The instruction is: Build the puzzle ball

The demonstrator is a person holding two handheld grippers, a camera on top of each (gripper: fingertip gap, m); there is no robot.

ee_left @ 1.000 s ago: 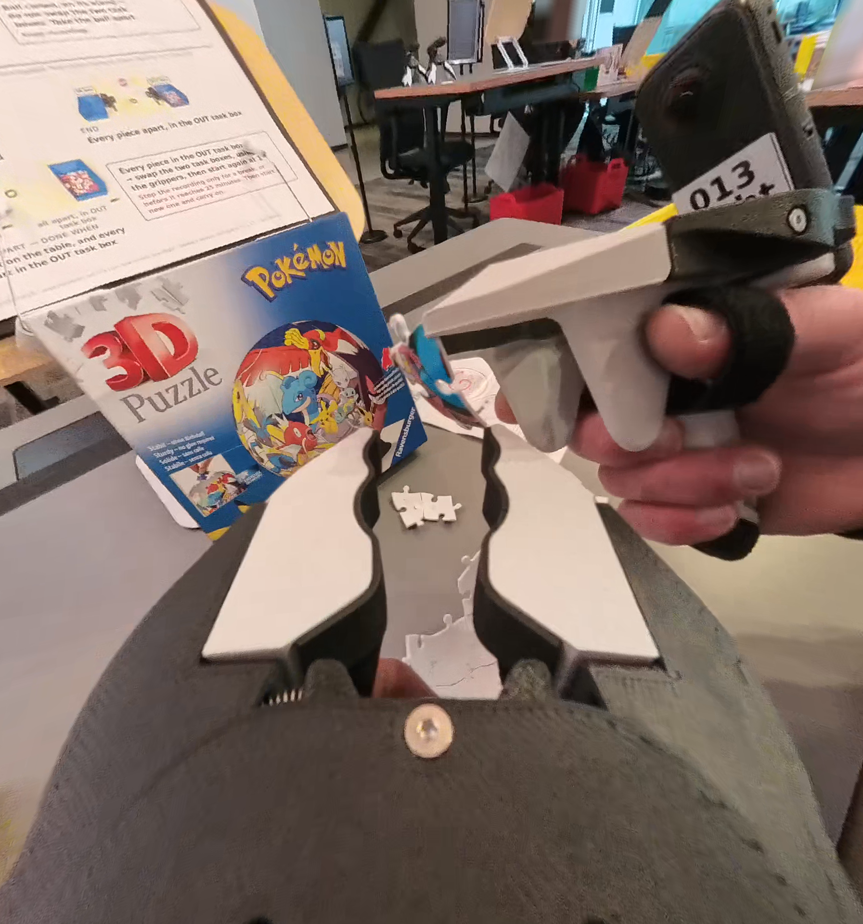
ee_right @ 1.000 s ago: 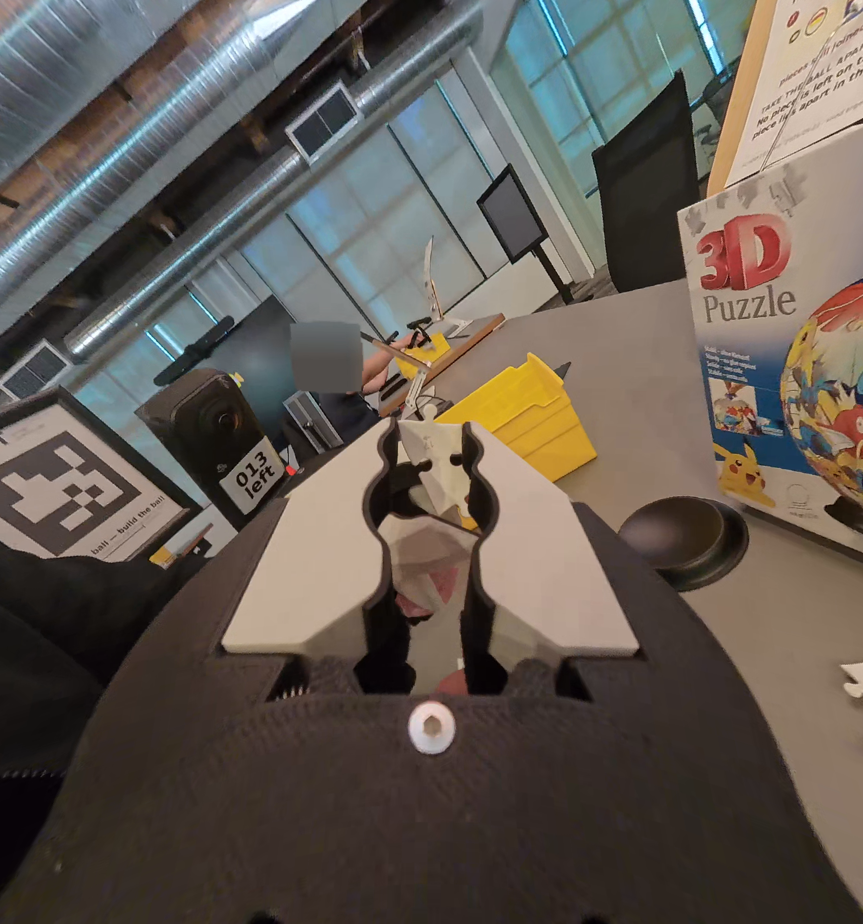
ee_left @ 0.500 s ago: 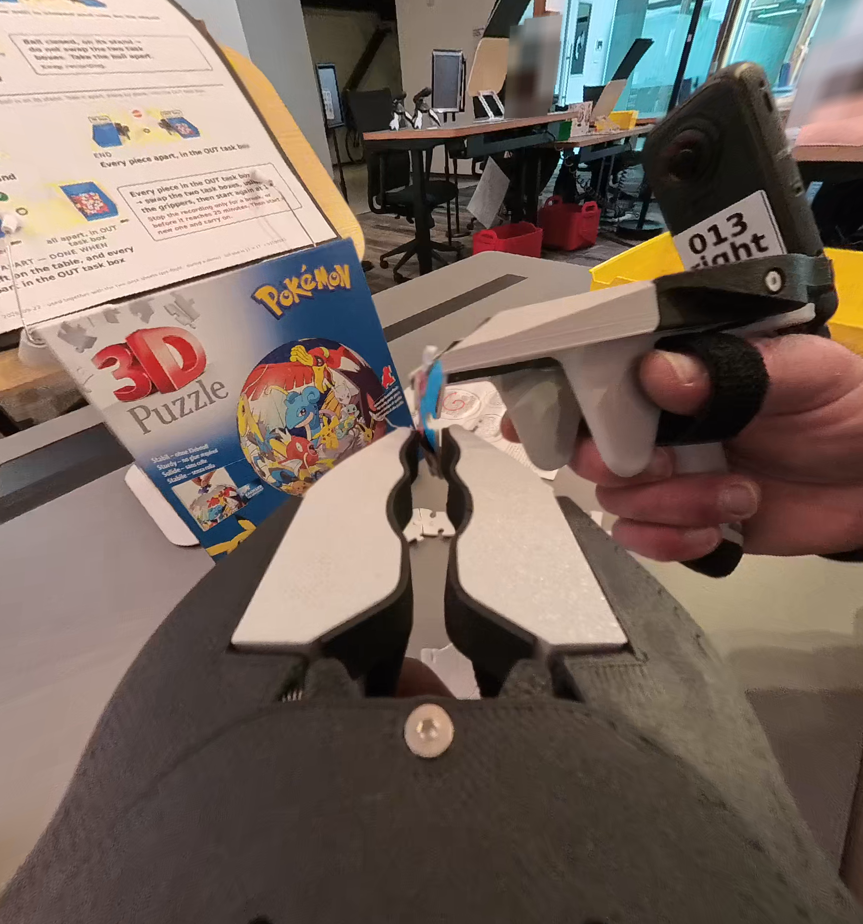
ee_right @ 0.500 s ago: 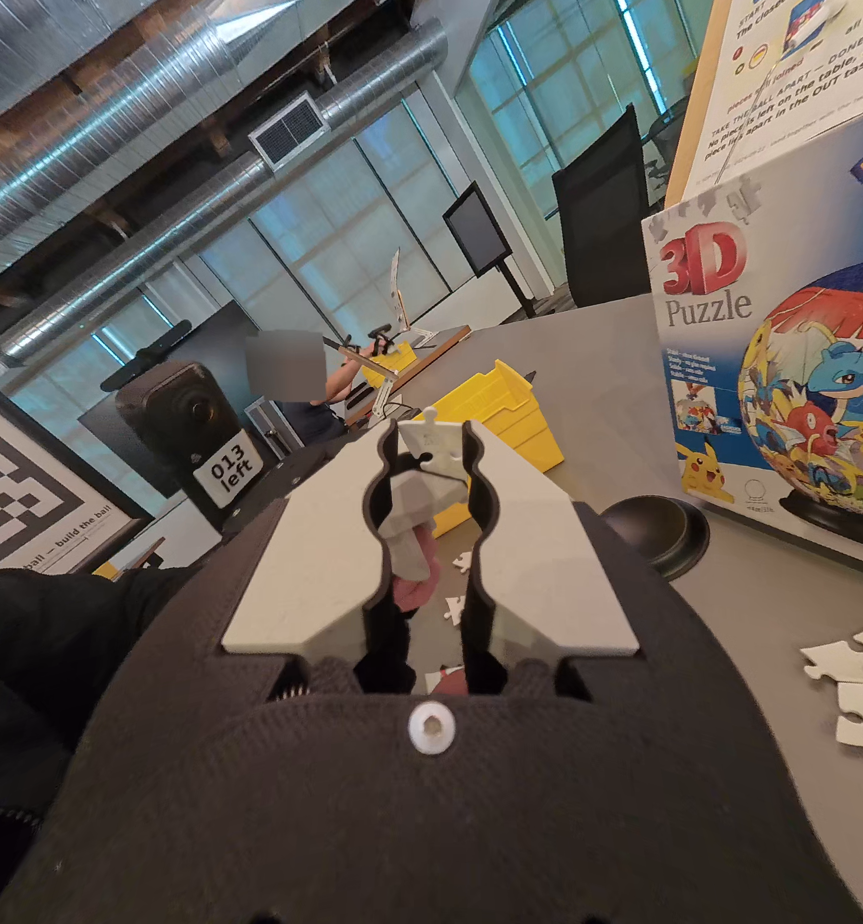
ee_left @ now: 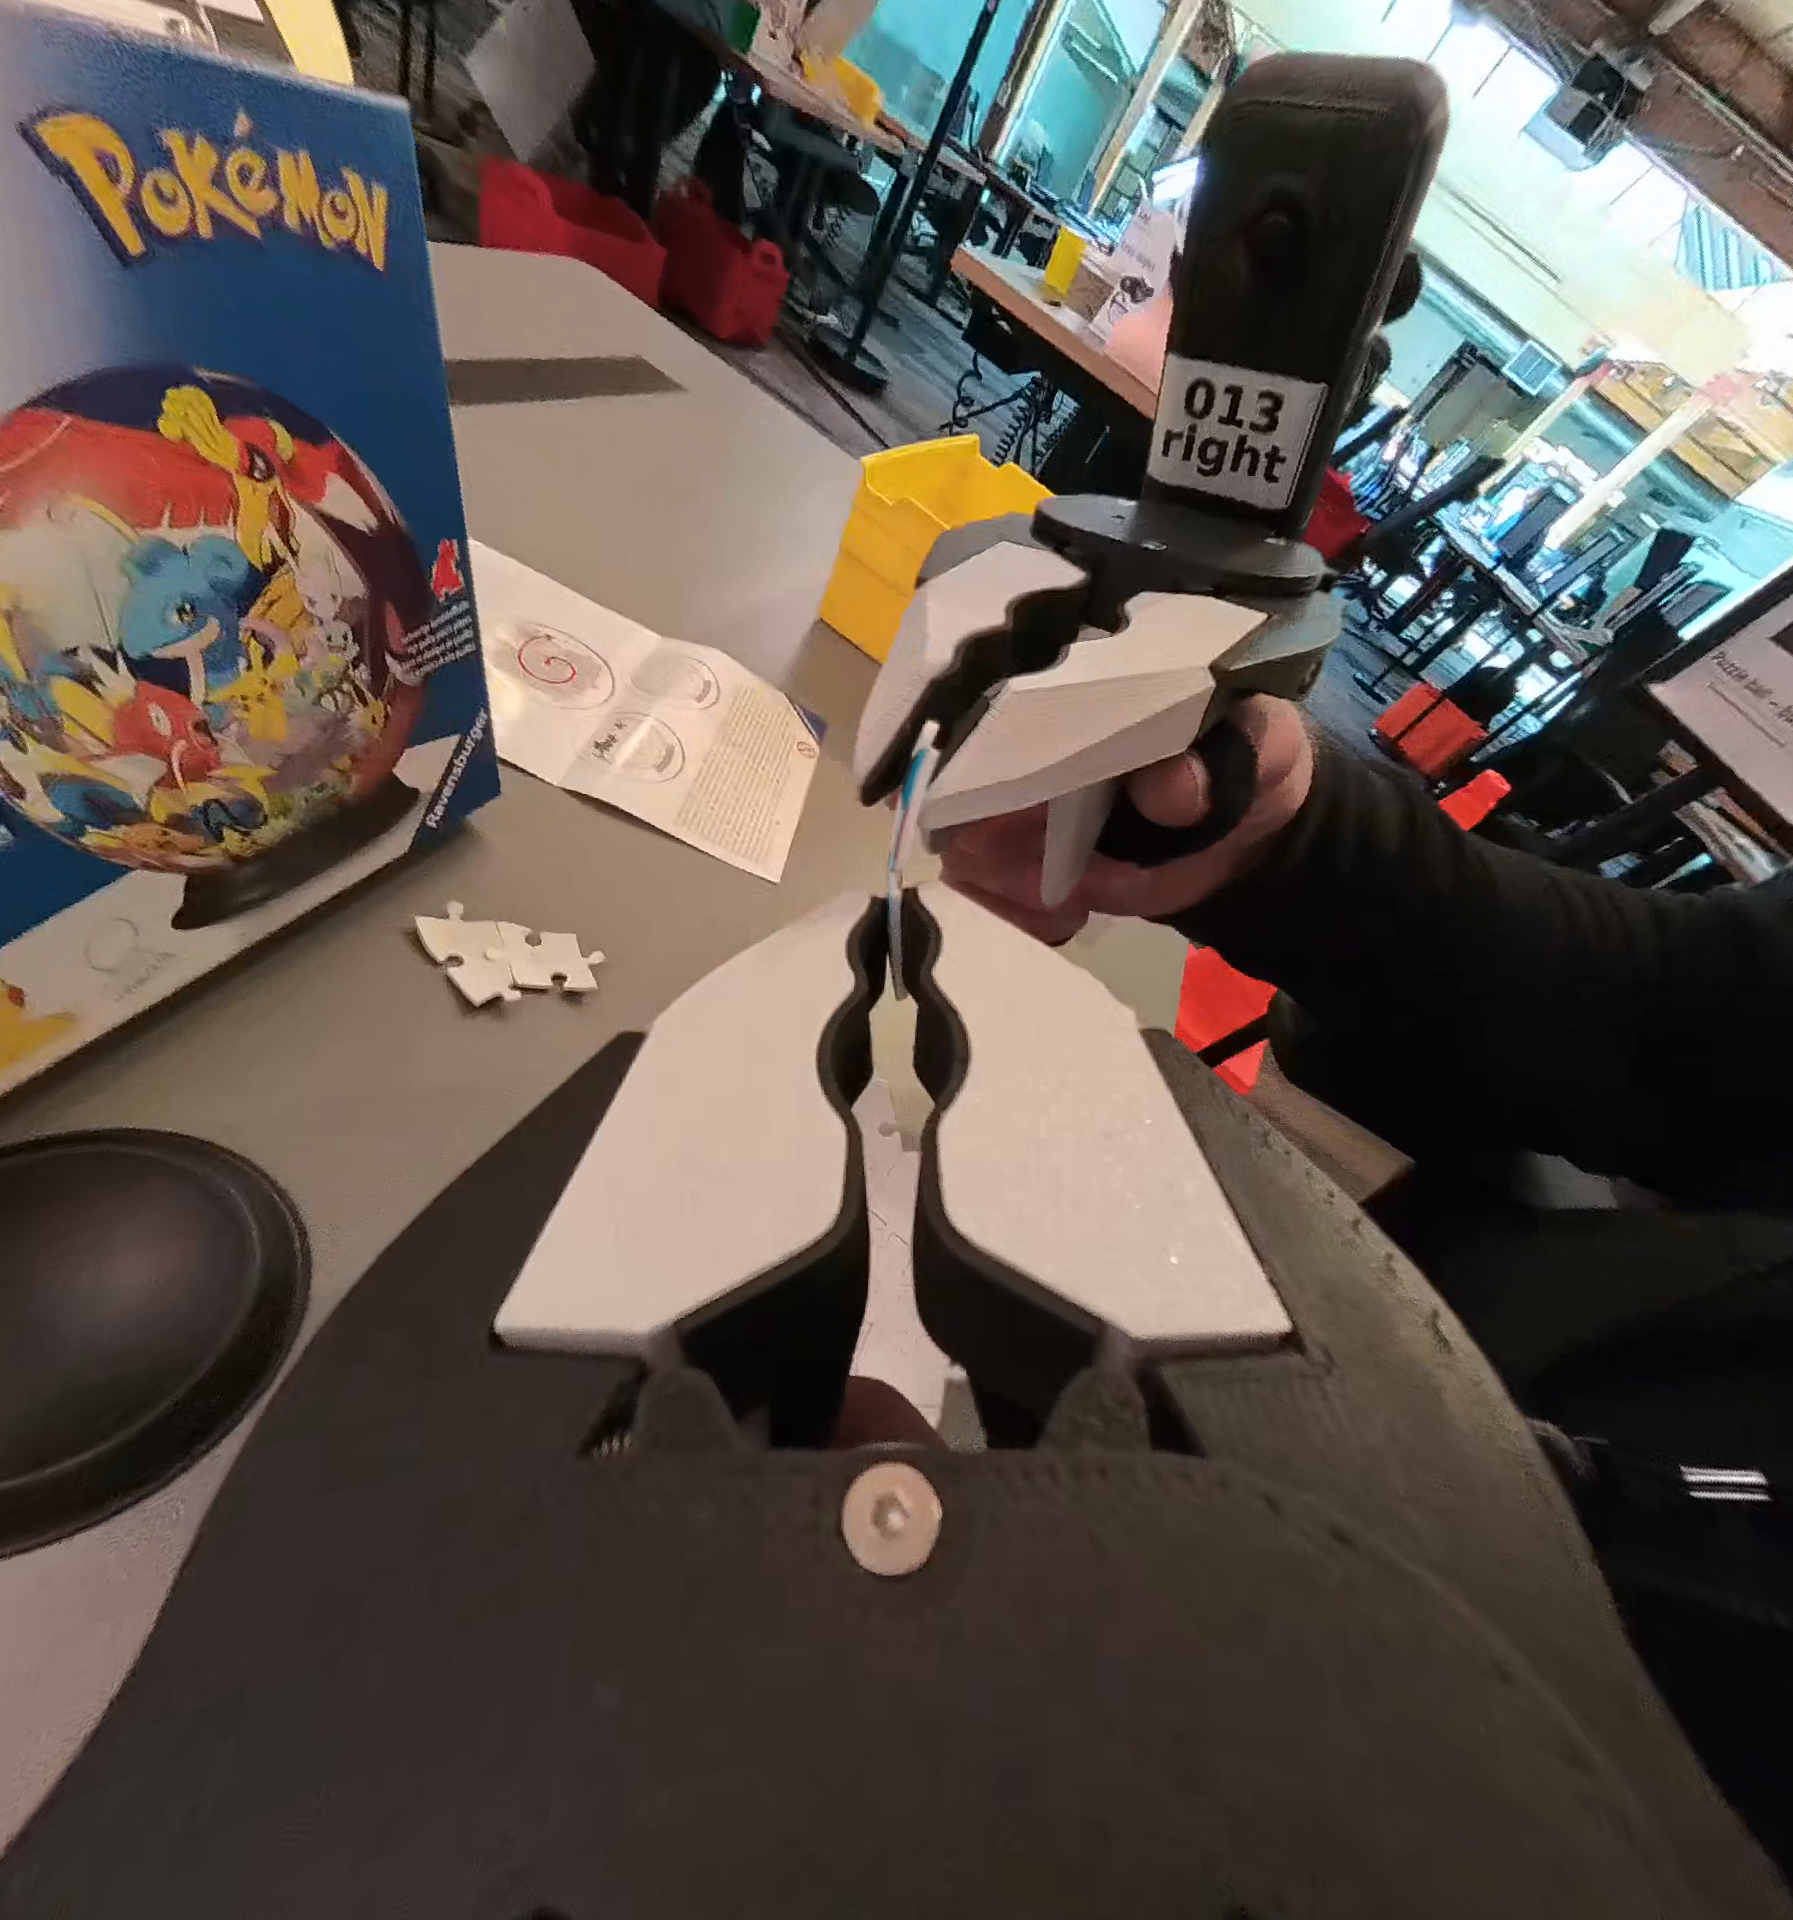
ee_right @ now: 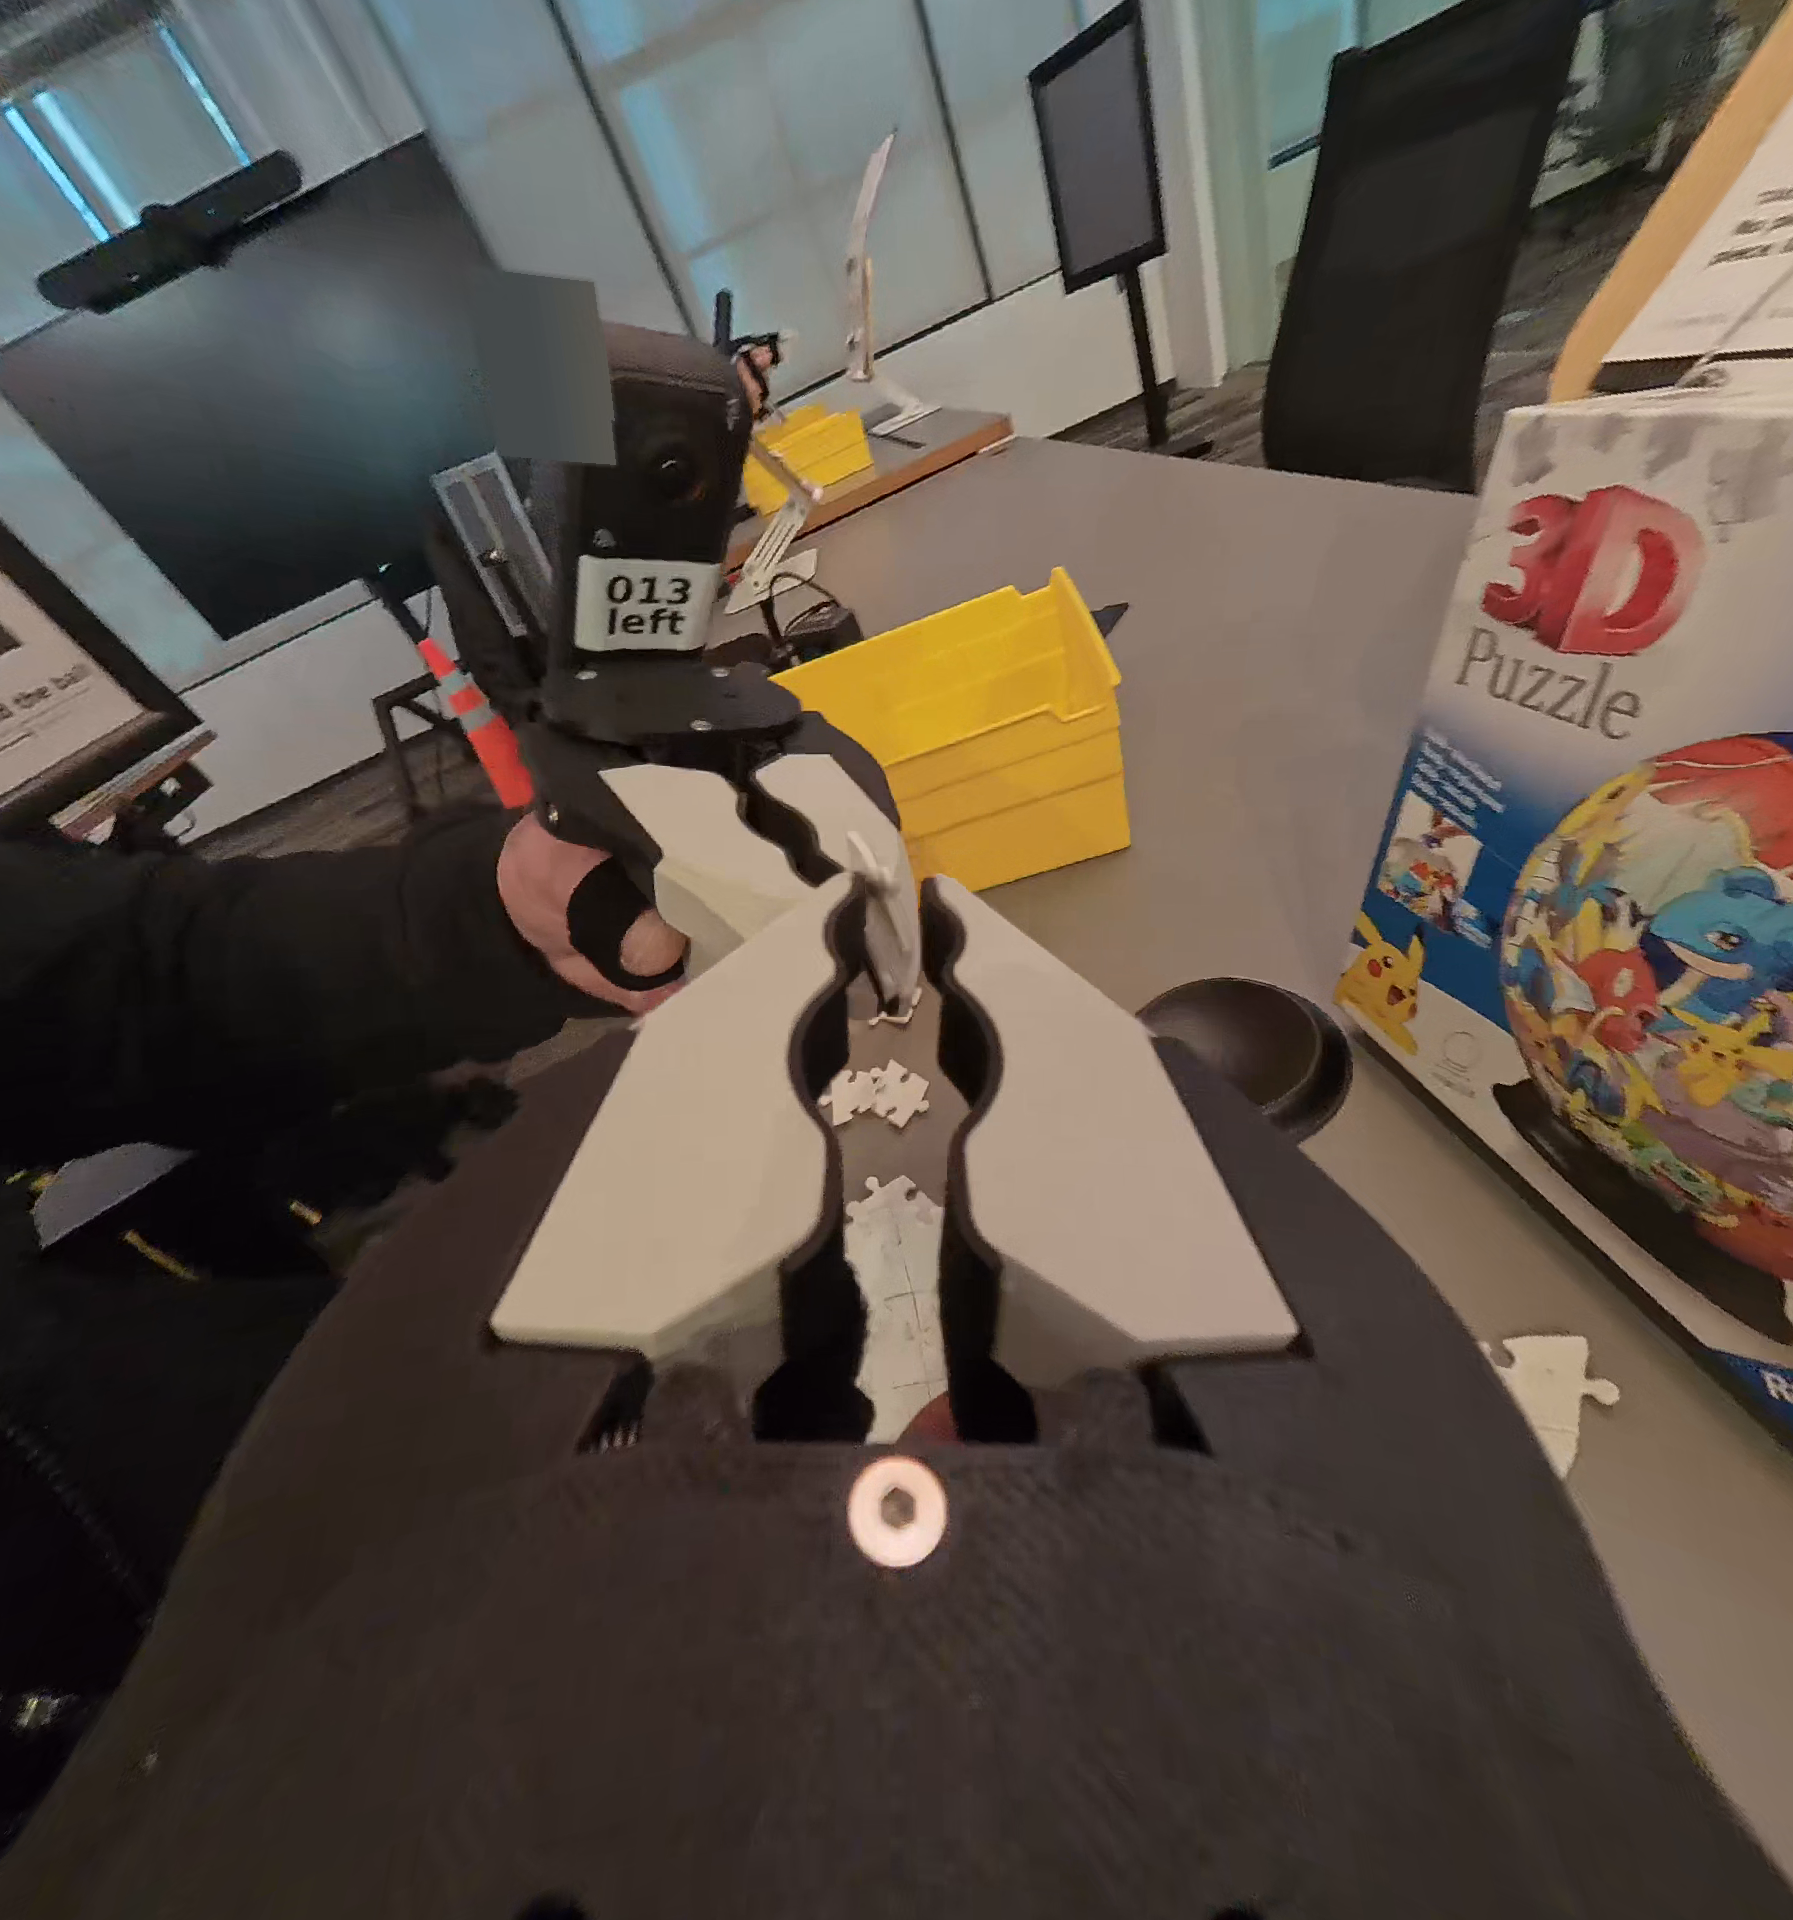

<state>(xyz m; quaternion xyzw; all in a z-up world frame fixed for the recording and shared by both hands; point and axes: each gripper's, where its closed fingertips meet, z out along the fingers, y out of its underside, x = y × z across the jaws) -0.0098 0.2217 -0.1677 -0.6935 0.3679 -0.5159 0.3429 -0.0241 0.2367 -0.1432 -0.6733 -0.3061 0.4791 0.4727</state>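
Observation:
A thin puzzle piece (ee_left: 904, 852) with a blue printed face and a white back hangs in the air between my two grippers. My left gripper (ee_left: 892, 920) is shut on its lower end. My right gripper (ee_left: 902, 800), held by a hand, comes in from above right and its fingers close on the upper end. In the right wrist view the piece (ee_right: 887, 935) stands between my right gripper's tips (ee_right: 887, 894), and the left gripper (ee_right: 856, 868) grips it from the far side. Two joined white pieces (ee_left: 507, 956) lie on the grey table (ee_left: 611, 468).
The puzzle box (ee_left: 196, 520) stands at the left, with a black round stand (ee_left: 92, 1330) in front of it. A folded leaflet (ee_left: 653, 707) and a yellow bin (ee_left: 913, 540) lie behind. More white pieces (ee_right: 892, 1216) and a loose one (ee_right: 1546, 1382) lie on the table.
My left gripper went from open and empty to shut on the piece's lower end. The right gripper's jaws narrowed on the piece. Both grippers swung round, and the box now sits farther left.

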